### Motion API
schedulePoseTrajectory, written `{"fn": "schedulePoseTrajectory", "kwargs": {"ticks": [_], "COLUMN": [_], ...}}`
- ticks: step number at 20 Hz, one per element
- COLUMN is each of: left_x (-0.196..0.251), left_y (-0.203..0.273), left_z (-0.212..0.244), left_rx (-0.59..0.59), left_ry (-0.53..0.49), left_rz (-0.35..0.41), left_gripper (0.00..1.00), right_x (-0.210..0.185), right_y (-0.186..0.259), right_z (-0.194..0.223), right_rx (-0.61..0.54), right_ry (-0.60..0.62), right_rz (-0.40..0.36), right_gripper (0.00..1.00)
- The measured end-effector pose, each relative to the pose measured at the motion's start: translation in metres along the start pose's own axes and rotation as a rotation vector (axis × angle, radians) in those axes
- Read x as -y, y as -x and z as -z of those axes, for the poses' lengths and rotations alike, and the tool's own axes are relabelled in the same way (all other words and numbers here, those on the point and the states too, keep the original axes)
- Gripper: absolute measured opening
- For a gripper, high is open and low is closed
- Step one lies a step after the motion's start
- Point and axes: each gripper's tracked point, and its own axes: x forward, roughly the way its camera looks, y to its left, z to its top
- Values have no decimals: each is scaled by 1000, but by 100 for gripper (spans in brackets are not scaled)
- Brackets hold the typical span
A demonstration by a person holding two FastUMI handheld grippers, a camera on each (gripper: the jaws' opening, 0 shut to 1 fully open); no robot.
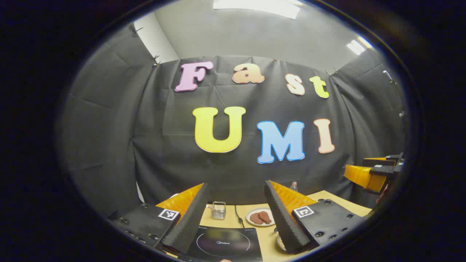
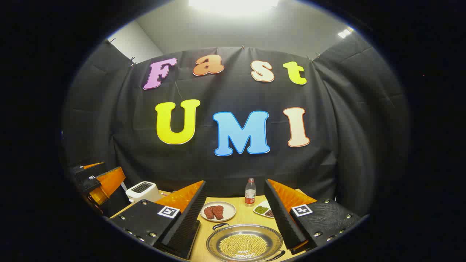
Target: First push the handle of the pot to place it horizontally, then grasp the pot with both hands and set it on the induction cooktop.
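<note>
— Steel, that pot (image 2: 244, 243), a wide shallow pan full of small pale beans. It sits on the wooden desk (image 2: 247, 216) right under the right tool (image 2: 235, 213), whose fingers are spread wide with nothing between them.

— And the left tool (image 1: 233, 214)?

— Spread wide too, empty, hanging over the black induction cooktop (image 1: 225, 244). The cooktop's glass is bare, so the pot isn't on it yet.

— What about the handles?

— One loop handle (image 2: 220, 226) shows at the far-left rim, another (image 2: 275, 255) at the near-right. They lie on a slant, so I'd judge the push to level them isn't done. The two-handed lift and the placing are also left.

— Anything beyond?

— Just behind the pot, a plate of reddish patties (image 2: 217, 211), a small divided dish (image 2: 265, 210), then a bottle (image 2: 250, 192). Off left a white toaster (image 2: 142, 190). From the left tool's side, a little wire holder (image 1: 218, 210) and the cooktop's cord (image 1: 238, 216) near the cloth wall.
</note>
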Motion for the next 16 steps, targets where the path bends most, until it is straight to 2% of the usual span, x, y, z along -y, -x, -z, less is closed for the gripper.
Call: {"fn": "schedulePoseTrajectory", "kwargs": {"ticks": [16], "left_x": [6], "left_y": [-14], "left_z": [-1], "left_rx": [4], "left_ry": [-12], "left_rz": [-20], "left_gripper": [100], "right_x": [14], "right_y": [-21], "right_z": [7], "right_rx": [-22], "right_ry": [9], "right_rz": [-17], "right_gripper": [96]}}
